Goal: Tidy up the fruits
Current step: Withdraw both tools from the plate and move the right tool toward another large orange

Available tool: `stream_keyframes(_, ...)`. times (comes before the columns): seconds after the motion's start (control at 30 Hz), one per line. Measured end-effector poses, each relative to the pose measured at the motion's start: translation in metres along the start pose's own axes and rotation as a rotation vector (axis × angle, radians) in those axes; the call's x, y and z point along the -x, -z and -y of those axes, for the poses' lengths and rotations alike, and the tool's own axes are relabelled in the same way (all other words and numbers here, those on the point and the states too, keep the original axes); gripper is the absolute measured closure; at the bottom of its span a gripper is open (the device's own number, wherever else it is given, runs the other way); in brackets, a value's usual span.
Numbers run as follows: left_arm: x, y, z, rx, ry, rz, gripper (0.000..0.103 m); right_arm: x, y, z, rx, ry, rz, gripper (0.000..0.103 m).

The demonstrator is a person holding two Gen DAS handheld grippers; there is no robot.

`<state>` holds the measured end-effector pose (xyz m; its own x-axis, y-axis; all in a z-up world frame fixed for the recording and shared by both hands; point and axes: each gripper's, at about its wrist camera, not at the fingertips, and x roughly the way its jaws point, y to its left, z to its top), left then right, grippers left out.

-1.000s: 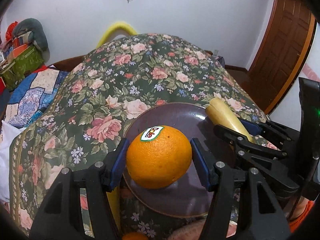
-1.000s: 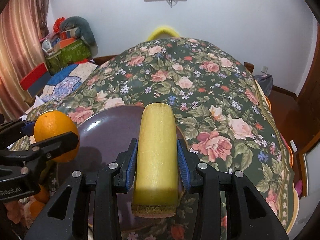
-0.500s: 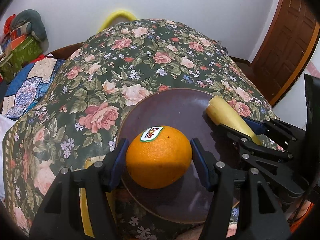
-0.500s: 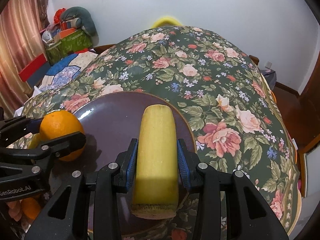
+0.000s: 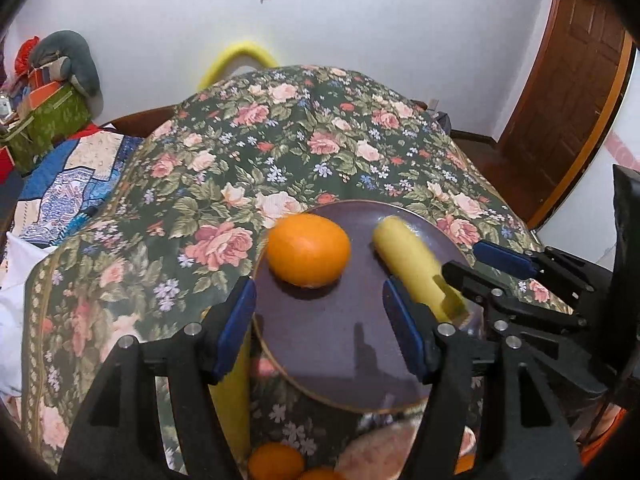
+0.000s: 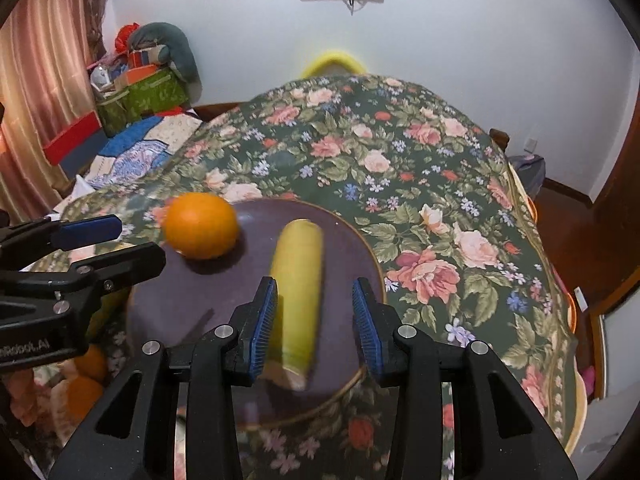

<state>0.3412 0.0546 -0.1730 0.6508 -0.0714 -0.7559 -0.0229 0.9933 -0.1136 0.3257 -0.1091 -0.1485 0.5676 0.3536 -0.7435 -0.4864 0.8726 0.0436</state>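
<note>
An orange (image 5: 308, 250) lies on the left part of a dark purple plate (image 5: 340, 344), just beyond my left gripper (image 5: 318, 296). Its jaws are opening and nothing is between them. A yellow, blunt-ended banana-like fruit (image 6: 298, 280) lies on the plate (image 6: 168, 308) too. Its near end reaches in between the pads of my right gripper (image 6: 314, 286), which stands open with a clear gap on the right side. The orange (image 6: 202, 226) shows at left in the right wrist view, behind the left gripper (image 6: 92, 248). In the left wrist view the yellow fruit (image 5: 412, 264) is blurred.
The plate rests on a floral tablecloth (image 5: 280, 140) near its front edge. More oranges (image 5: 276, 462) and a yellow object (image 5: 232, 392) lie below the plate. A yellow chair back (image 5: 240, 56) stands behind the table, bedding and boxes (image 6: 136, 92) to the left, a wooden door (image 5: 568, 100) to the right.
Both grippers have let go: the orange and the yellow fruit now lie on the plate. The jaws stand wider and both grippers have drawn back a little.
</note>
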Motion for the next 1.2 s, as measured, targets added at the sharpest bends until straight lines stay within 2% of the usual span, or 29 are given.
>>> stream_keyframes(0.27,0.052,0.013,-0.008,0.026,-0.016,0.056,0.037,0.044,0.004,-0.007,-0.010,-0.006,0.055,0.066)
stream_keyframes(0.4,0.076,0.022,-0.008,0.030,-0.025,0.078,0.037,0.068,0.013,-0.015,-0.012,-0.008,0.087,0.059)
stream_keyframes(0.5,0.093,0.031,-0.008,0.031,-0.034,0.092,0.037,0.085,0.020,-0.021,-0.009,-0.008,0.105,0.058)
stream_keyframes(0.7,0.119,0.055,-0.007,0.031,-0.038,0.100,0.035,0.109,0.037,-0.032,-0.015,-0.017,0.127,0.044)
stream_keyframes(0.73,0.122,0.058,-0.007,0.030,-0.038,0.100,0.035,0.111,0.039,-0.034,-0.017,-0.023,0.126,0.041)
stream_keyframes(0.93,0.135,0.082,-0.005,0.018,-0.040,0.092,0.031,0.116,0.061,-0.052,-0.008,-0.034,0.107,0.040)
stream_keyframes(1.2,0.126,0.110,-0.012,0.029,-0.042,0.032,0.030,0.090,0.090,-0.060,-0.031,-0.054,0.009,0.040)
